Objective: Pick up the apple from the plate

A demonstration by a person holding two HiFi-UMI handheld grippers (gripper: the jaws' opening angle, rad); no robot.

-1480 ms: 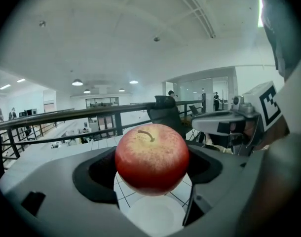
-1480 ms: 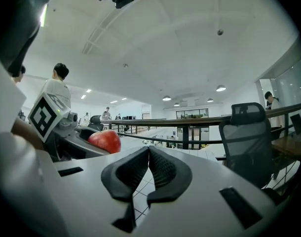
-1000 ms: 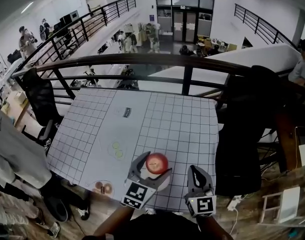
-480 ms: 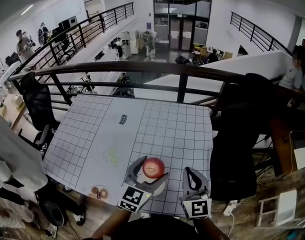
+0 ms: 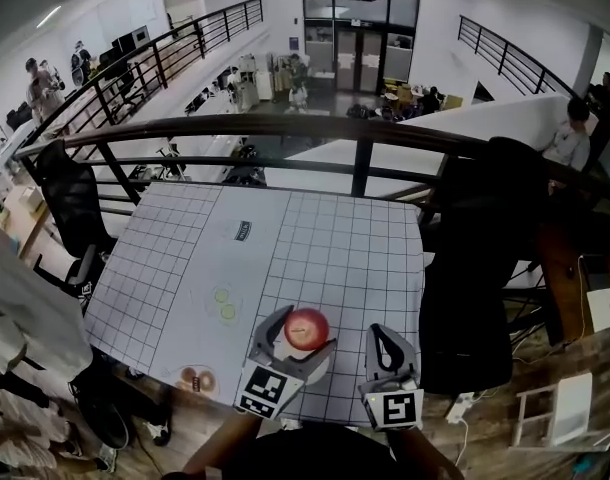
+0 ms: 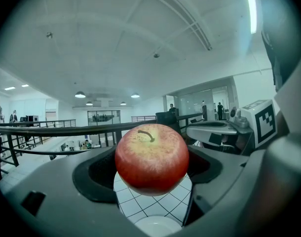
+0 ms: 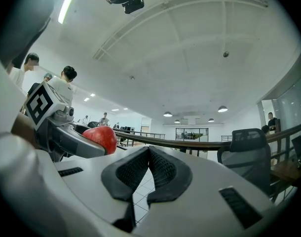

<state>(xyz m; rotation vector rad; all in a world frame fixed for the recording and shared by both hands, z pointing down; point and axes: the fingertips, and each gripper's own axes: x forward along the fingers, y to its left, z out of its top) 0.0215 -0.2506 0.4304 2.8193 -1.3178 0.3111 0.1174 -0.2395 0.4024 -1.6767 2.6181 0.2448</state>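
Currently the round red apple [image 6: 151,158], yellowish round its short brown stem, is sitting clamped between the two dark grey jaws of the left gripper [image 5: 301,332], one jaw pressing on each side of it. In the left gripper view the fruit is hanging clear of the surface, its underside showing free. The small round white plate [image 6: 151,226] is lying below it and nearer the camera, with a gap between the two. From the head view, the plate's pale rim [image 5: 322,361] is peeking out just under the apple [image 5: 306,326] and the gripper's right jaw.

Just beside it, the right gripper [image 7: 148,152] is hovering with its ribbed black pads pressed together and nothing between them. In the right gripper view, the apple is showing off to the left, well apart from those closed jaws. Each gripper is carrying its cube with square black-and-white markers, the left cube [image 5: 266,392] and the right cube [image 5: 396,408] both sitting at the near edge of the table.

Under everything, the white tabletop ruled with a dark grid [image 5: 345,248] is spreading out. Two small pale green discs [image 5: 225,304] are lying on it to the left of the apple, and a pair of brownish round items [image 5: 200,376] is resting near the front left corner. A black office chair [image 5: 480,268] is standing against the table's right side. A dark metal railing [image 5: 285,126] is running behind the table.
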